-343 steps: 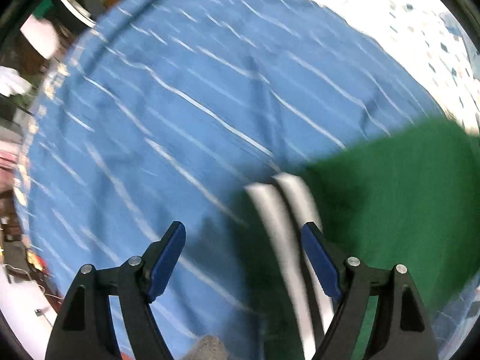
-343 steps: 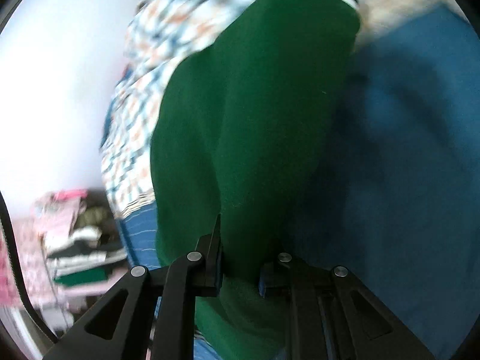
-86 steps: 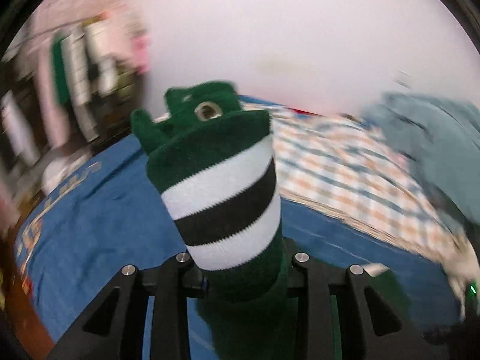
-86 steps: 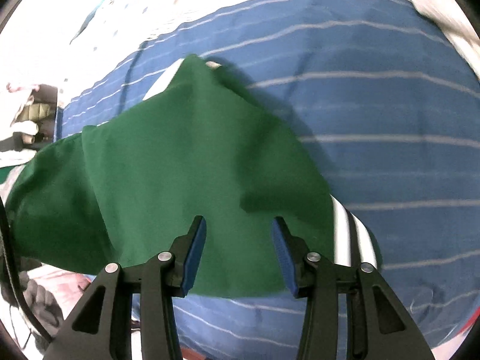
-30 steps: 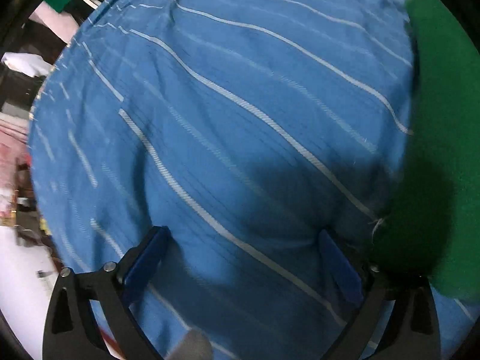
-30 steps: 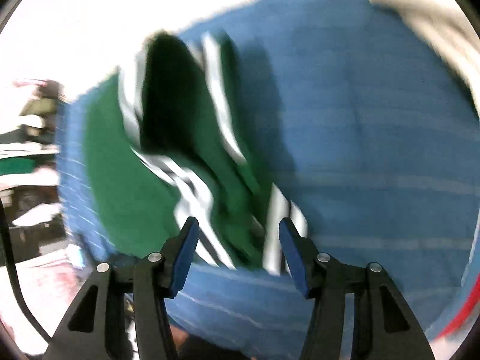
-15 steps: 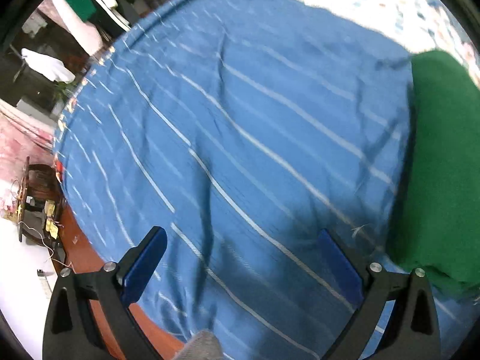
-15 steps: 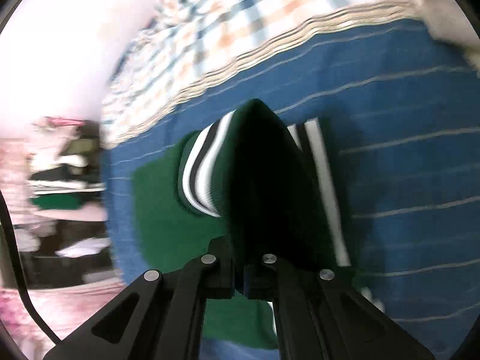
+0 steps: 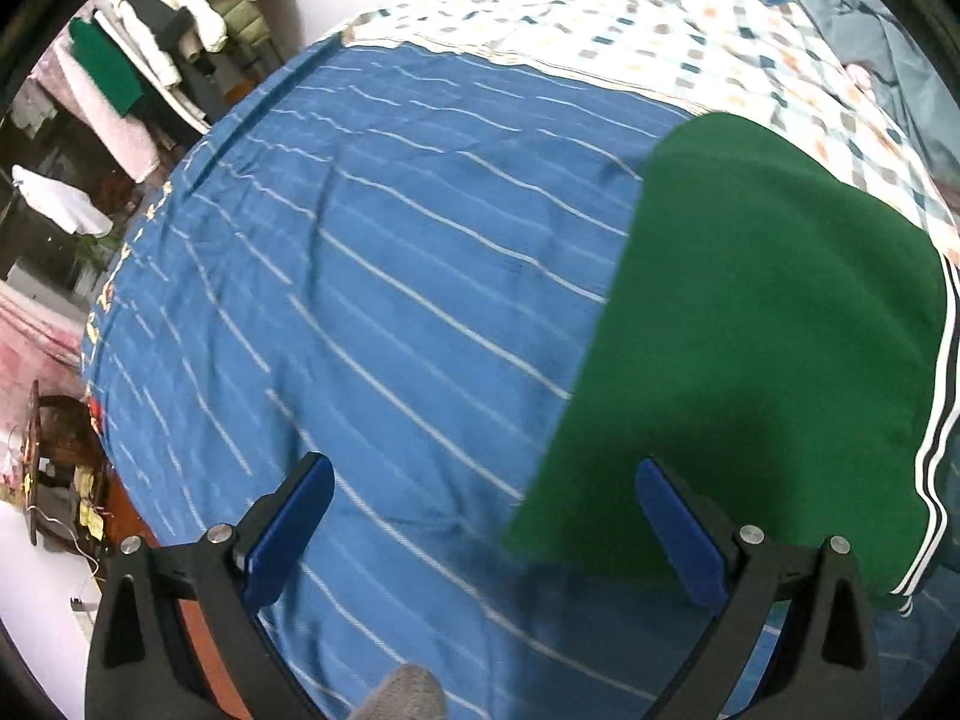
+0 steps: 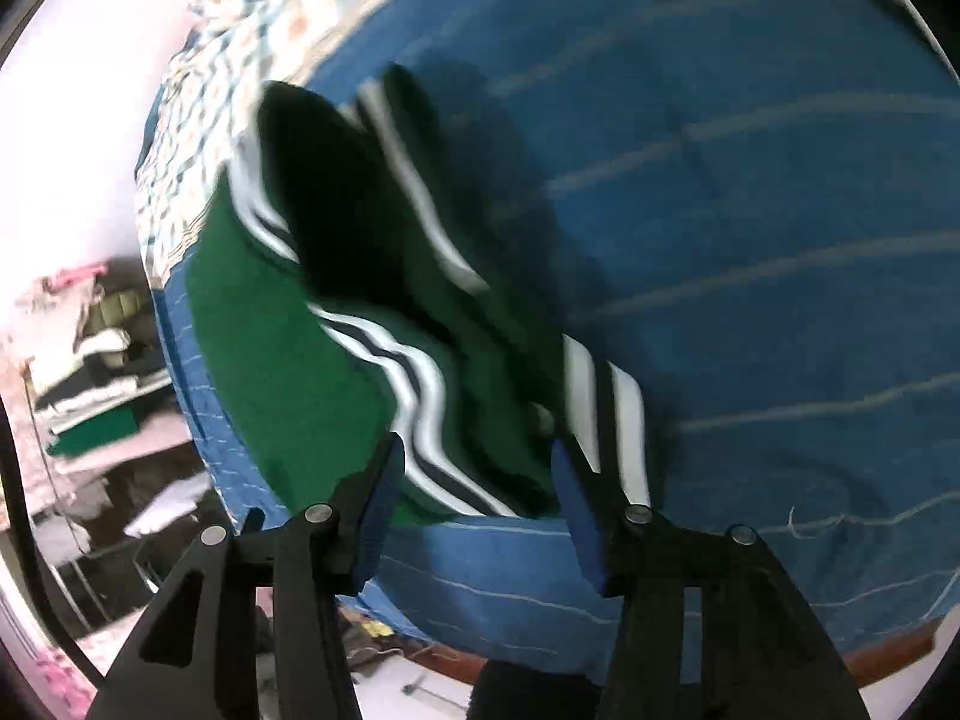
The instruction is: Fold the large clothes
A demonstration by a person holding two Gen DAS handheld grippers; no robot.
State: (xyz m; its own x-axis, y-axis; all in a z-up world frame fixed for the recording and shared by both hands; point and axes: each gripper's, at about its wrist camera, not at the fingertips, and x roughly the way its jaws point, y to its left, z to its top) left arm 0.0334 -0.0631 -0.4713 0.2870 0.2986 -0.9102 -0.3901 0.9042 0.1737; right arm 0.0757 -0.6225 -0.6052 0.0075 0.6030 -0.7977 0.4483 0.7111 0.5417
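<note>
A green garment (image 9: pixel 750 330) with black and white striped trim lies folded on the blue striped bedsheet (image 9: pixel 372 276), at the right of the left wrist view. My left gripper (image 9: pixel 480 522) is open and empty, just above the sheet at the garment's near left edge. In the right wrist view the green garment (image 10: pixel 288 360) lies bunched with its striped cuffs (image 10: pixel 420 396) on top. My right gripper (image 10: pixel 474 480) is open and empty, its jaws on either side of the striped trim, close above it.
A checked quilt (image 9: pixel 720 48) covers the far part of the bed, with a grey-blue garment (image 9: pixel 870 36) on it. Stacked clothes (image 9: pixel 150 18) stand on shelves past the bed's left side. The bed's wooden edge (image 9: pixel 198 618) is near my left gripper.
My right gripper was shut on the green garment half a second ago and has now opened, letting it drop. My left gripper moved right, toward the garment's edge.
</note>
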